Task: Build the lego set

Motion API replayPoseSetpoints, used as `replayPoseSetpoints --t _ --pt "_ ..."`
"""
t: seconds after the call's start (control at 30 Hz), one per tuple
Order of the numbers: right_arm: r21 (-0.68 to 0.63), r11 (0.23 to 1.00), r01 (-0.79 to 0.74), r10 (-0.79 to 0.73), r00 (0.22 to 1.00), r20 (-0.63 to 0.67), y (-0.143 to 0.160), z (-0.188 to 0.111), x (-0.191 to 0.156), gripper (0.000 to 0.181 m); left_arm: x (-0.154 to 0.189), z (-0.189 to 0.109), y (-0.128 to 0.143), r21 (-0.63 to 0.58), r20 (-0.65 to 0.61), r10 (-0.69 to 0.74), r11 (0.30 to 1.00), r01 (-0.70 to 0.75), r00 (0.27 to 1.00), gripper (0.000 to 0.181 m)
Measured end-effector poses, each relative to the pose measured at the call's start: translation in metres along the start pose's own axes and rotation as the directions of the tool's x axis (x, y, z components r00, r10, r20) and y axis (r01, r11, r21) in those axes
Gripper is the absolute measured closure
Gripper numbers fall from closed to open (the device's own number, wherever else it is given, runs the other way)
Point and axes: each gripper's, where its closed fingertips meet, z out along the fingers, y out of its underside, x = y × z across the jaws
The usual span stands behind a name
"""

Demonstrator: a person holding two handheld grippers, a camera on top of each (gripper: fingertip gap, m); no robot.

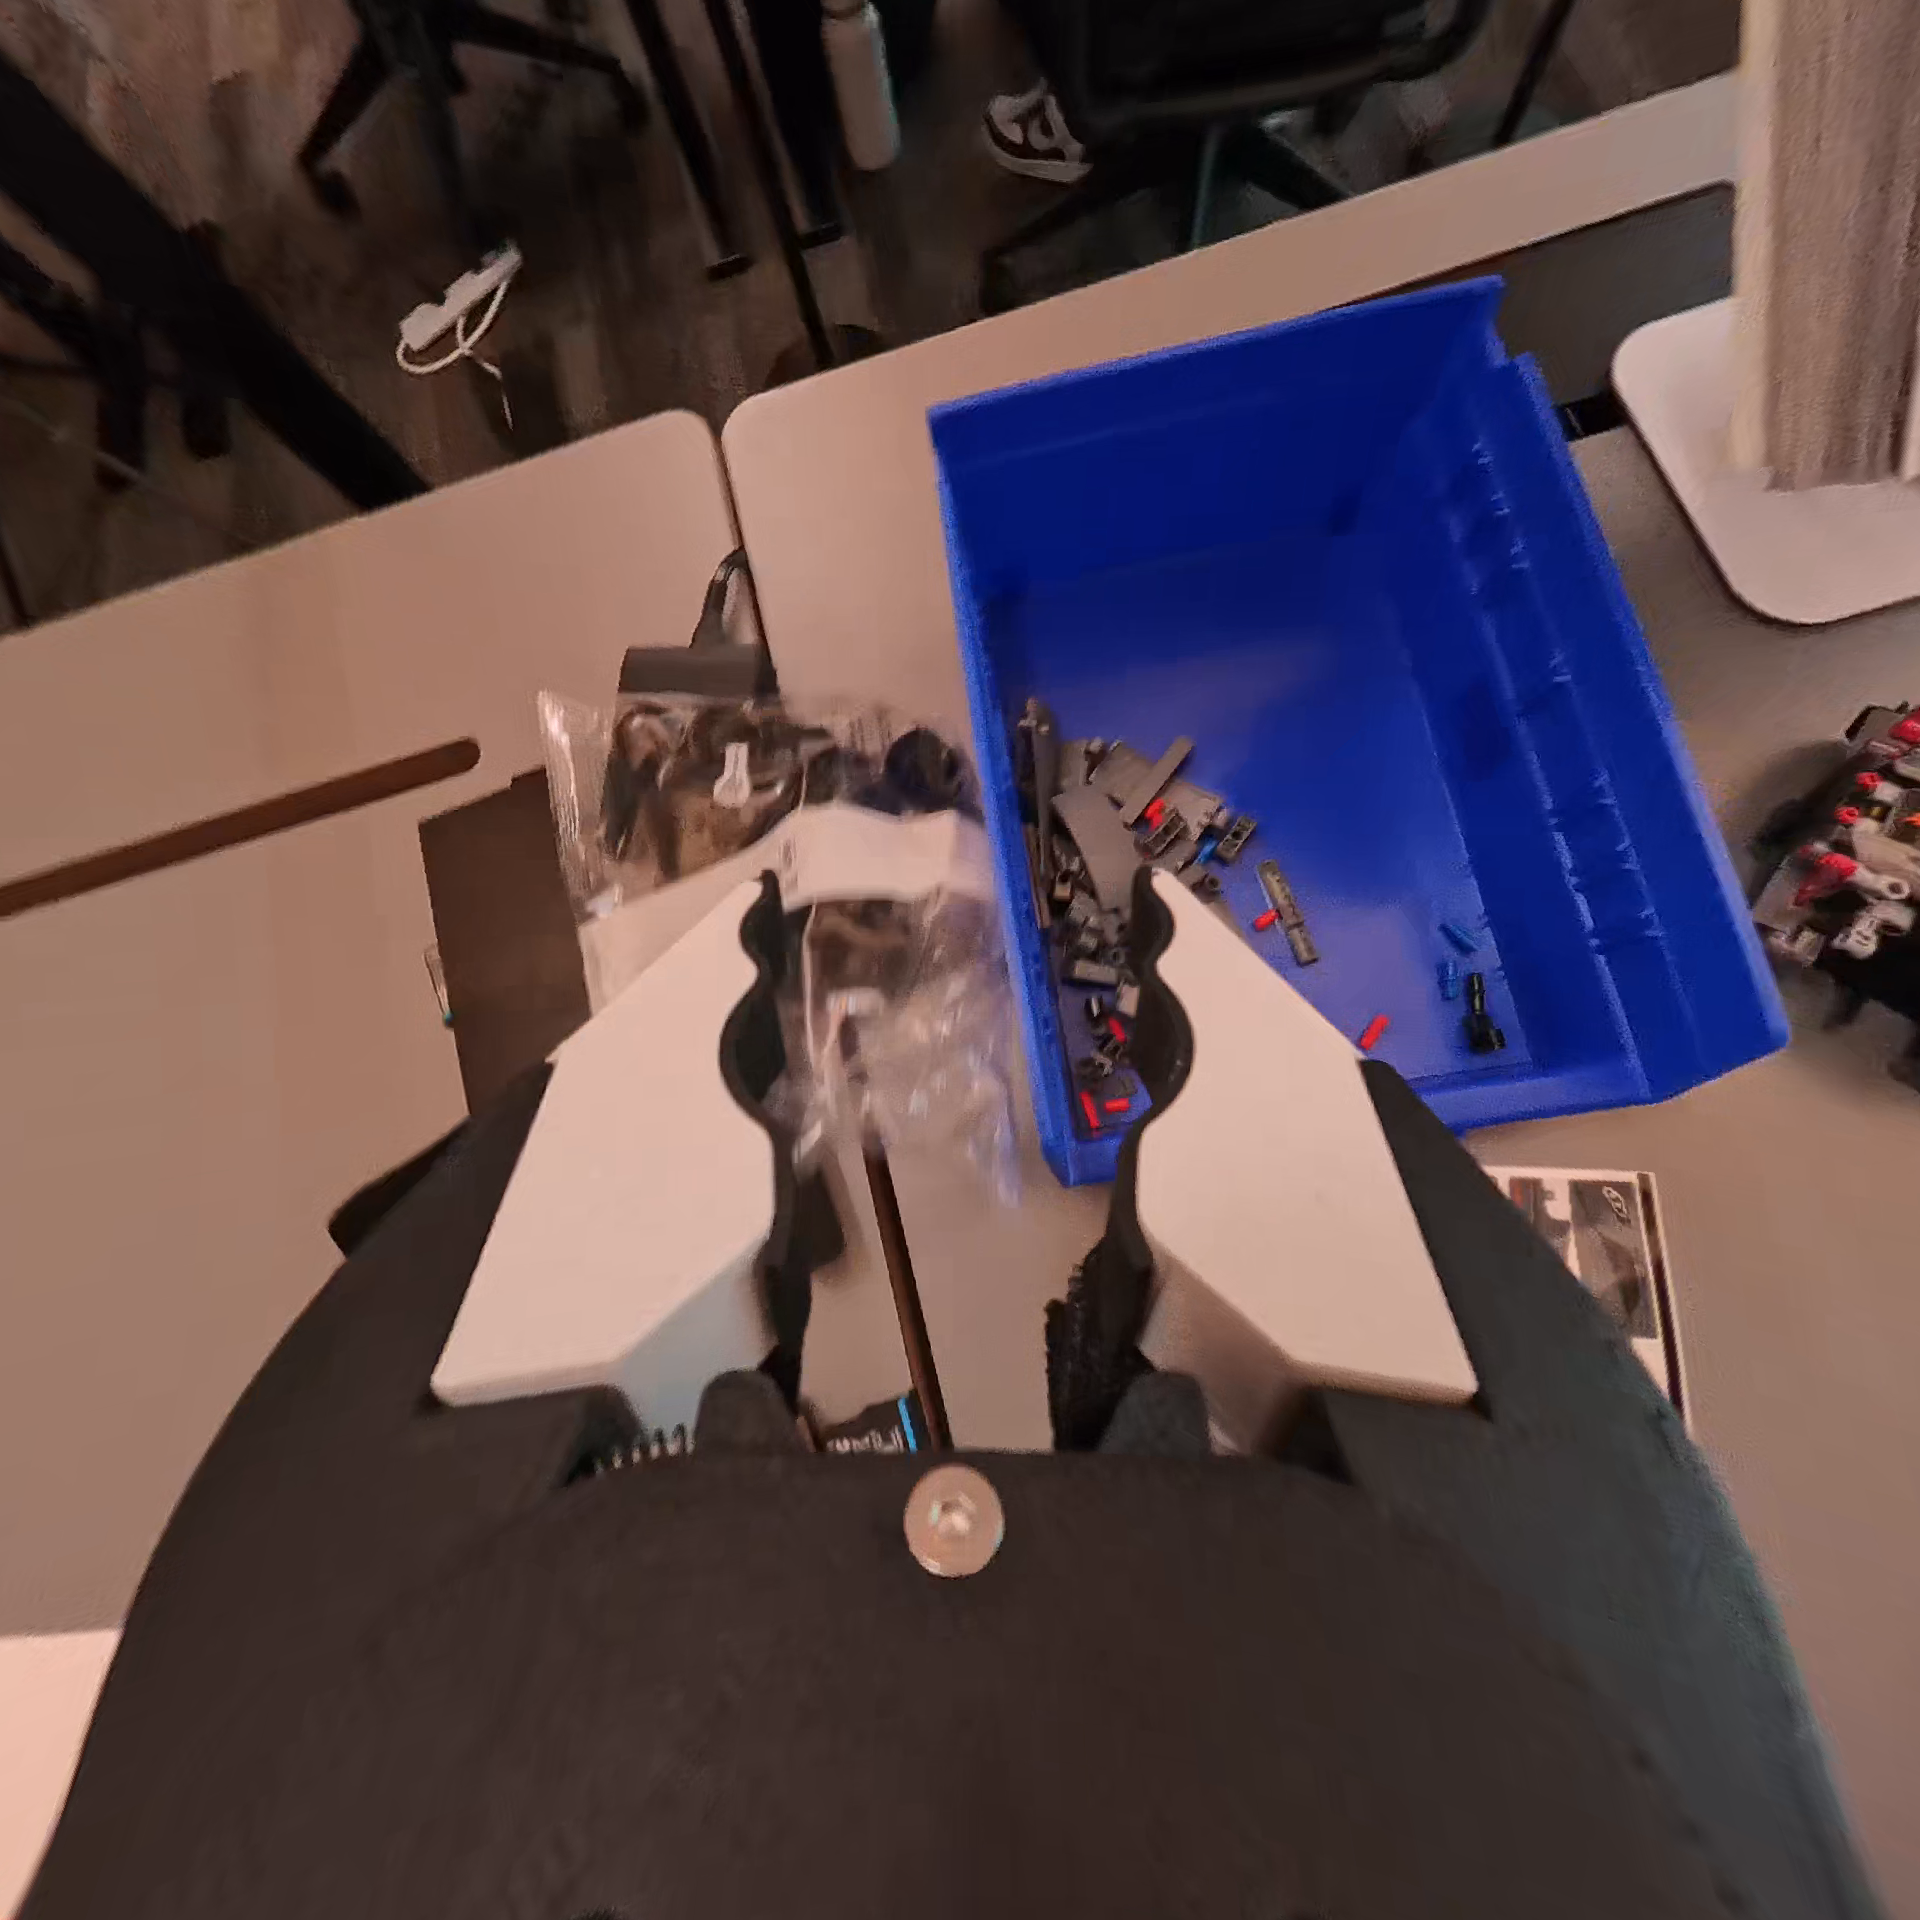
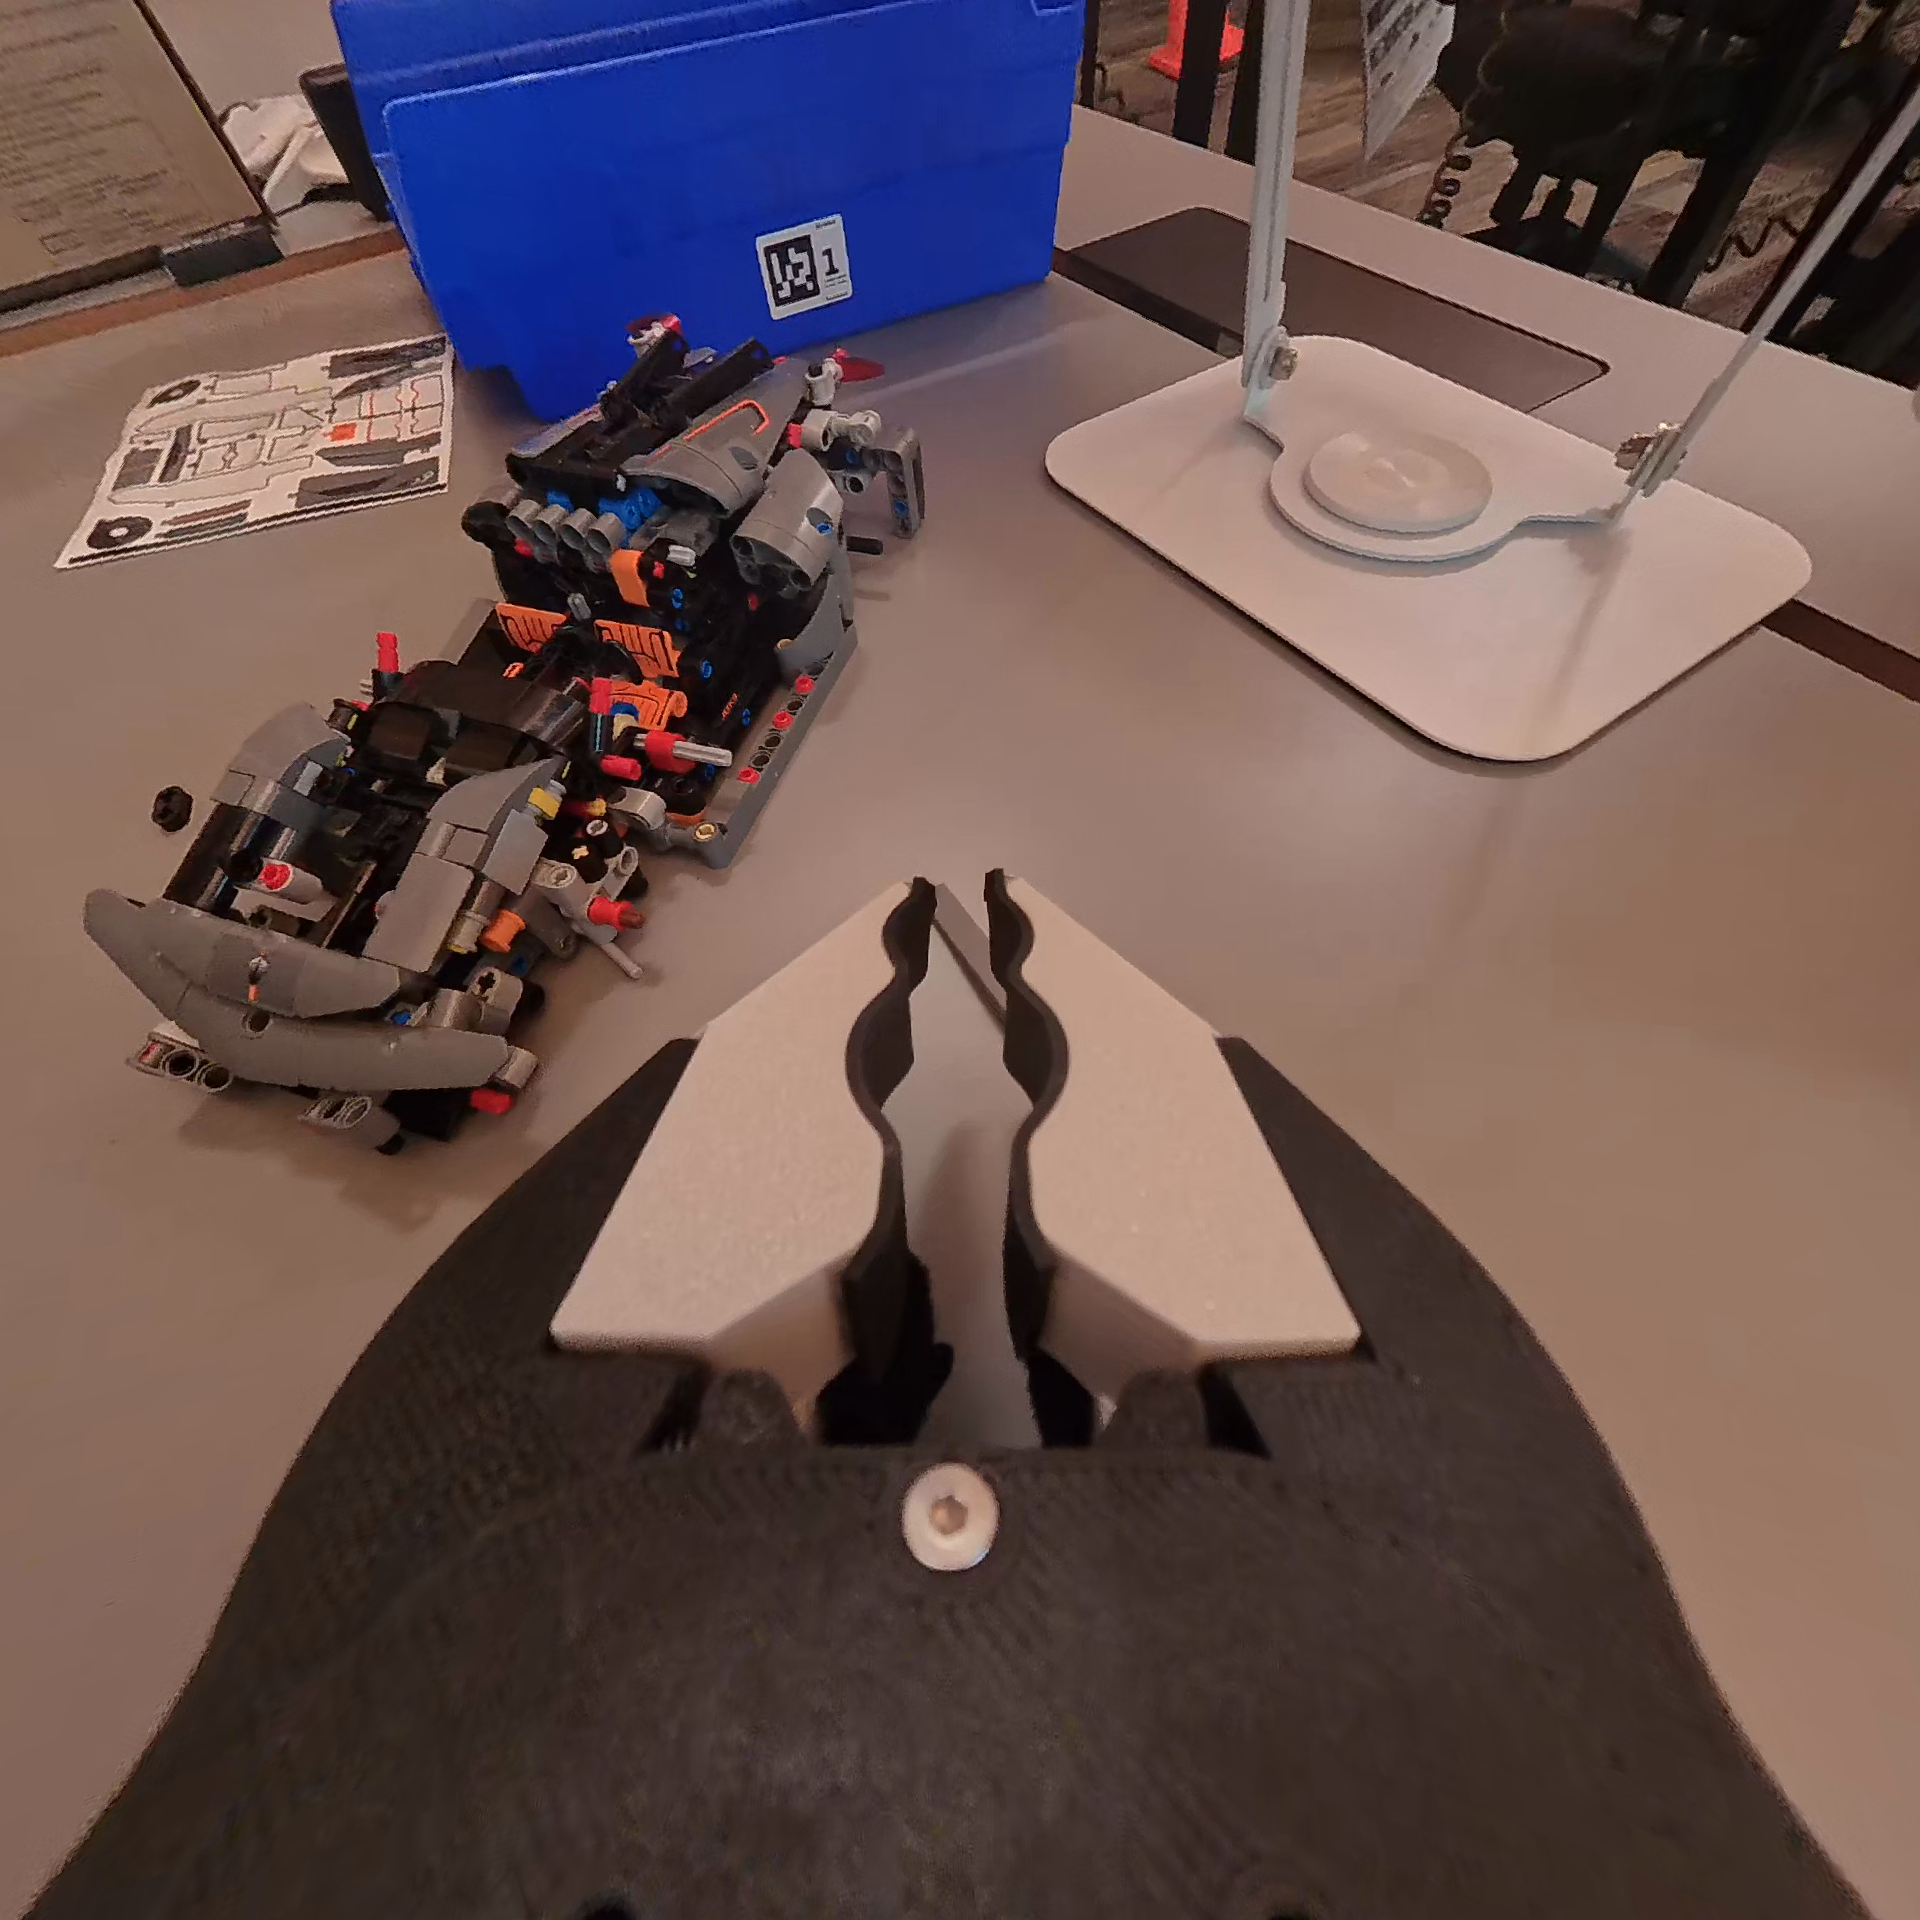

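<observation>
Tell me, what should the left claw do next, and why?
Probably drop the left gripper into the bin and pinch one loose piece. It is open and holds nothing, and spare pieces lie on the bin floor. The car is only half built, and the right gripper holds nothing either.

You worked in an office-type room: grey desks (image 1: 364, 675) pushed together, chair legs (image 1: 1247, 156) and a power strip (image 1: 457, 312) on the wood floor beyond the desks.
</observation>
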Motion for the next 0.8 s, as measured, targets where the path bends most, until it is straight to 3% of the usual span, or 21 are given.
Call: replayPoseSetpoints --t 0.07,0.17,0.27,0.37,0.47,0.57,0.63,0.8 --pt "-0.002 1.0 0.013 -0.013 1.0 0.002 0.0 0.0 -0.002 0.172 0.01 0.017 -0.017 -0.046 -0.019 0.047 0.998 -0.048 0.999 0.123" --pt "-0.001 1.0 0.021 -0.021 1.0 -0.007 -0.001 -0.001 -0.001 0.172 0.016 0.069 -0.021 -0.194 -0.077 0.041 0.979 -0.056 0.996 0.122" --pt "0.012 1.0 0.017 -0.017 1.0 -0.013 -0.004 -0.004 0.001 0.172 0.021 0.129 -0.005 -0.336 -0.143 -0.011 0.941 -0.038 0.99 0.12" --pt "0.019 1.0 0.012 -0.011 1.0 -0.016 -0.005 -0.007 0.002 0.172 0.012 0.166 0.01 -0.403 -0.091 0.035 0.912 -0.069 0.995 0.119" --pt "0.024 1.0 0.002 -0.001 1.0 -0.012 -0.006 -0.007 0.003 0.172 0.021 0.19 0.018 -0.426 -0.126 -0.023 0.904 -0.033 0.992 0.126" --pt "0.021 1.0 -0.007 0.008 1.0 -0.003 -0.005 -0.006 0.002 0.172 0.015 0.201 0.02 -0.435 -0.07 0.021 0.899 -0.05 0.997 0.159" --pt "0.015 1.0 -0.011 0.011 1.0 0.0 -0.003 -0.005 0.002 0.172 0.018 0.204 0.016 -0.418 -0.098 -0.02 0.908 -0.023 0.995 0.174" --pt "0.016 1.0 -0.011 0.011 1.0 0.003 -0.004 -0.005 0.001 0.172 0.026 0.207 0.009 -0.401 -0.15 -0.112 0.915 0.043 0.982 0.178"
